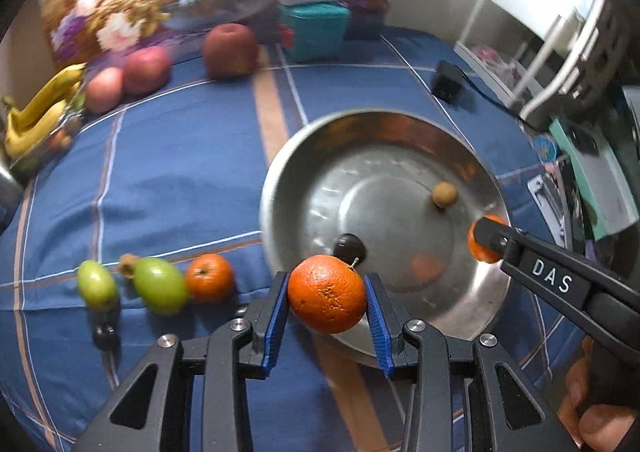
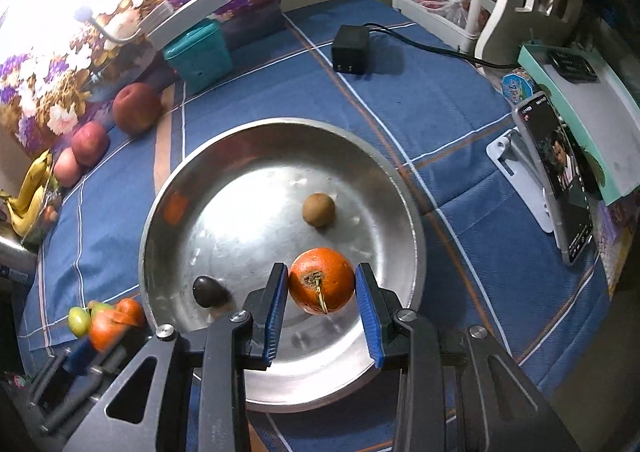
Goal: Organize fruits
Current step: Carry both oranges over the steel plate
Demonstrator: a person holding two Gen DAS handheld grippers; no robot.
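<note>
My left gripper (image 1: 327,294) is shut on a tangerine (image 1: 326,298), held over the near rim of the metal bowl (image 1: 280,172). My right gripper (image 2: 321,290) is shut on a second tangerine (image 2: 322,280) above the bowl (image 2: 400,188); it also shows in the left wrist view, the right gripper (image 1: 486,242) at the bowl's right rim. Inside the bowl lie a small brown fruit (image 2: 318,209) and a dark round fruit (image 2: 208,291). On the blue cloth left of the bowl sit another tangerine (image 1: 209,278) and two green fruits (image 1: 160,290).
Apples (image 1: 146,68) and bananas (image 1: 36,116) line the far left of the blue bedspread (image 1: 160,156). A teal box (image 1: 314,30) and a black power adapter (image 2: 351,49) sit at the back. A phone on a stand (image 2: 560,180) is to the right. A small dark fruit (image 1: 105,335) lies near the front left.
</note>
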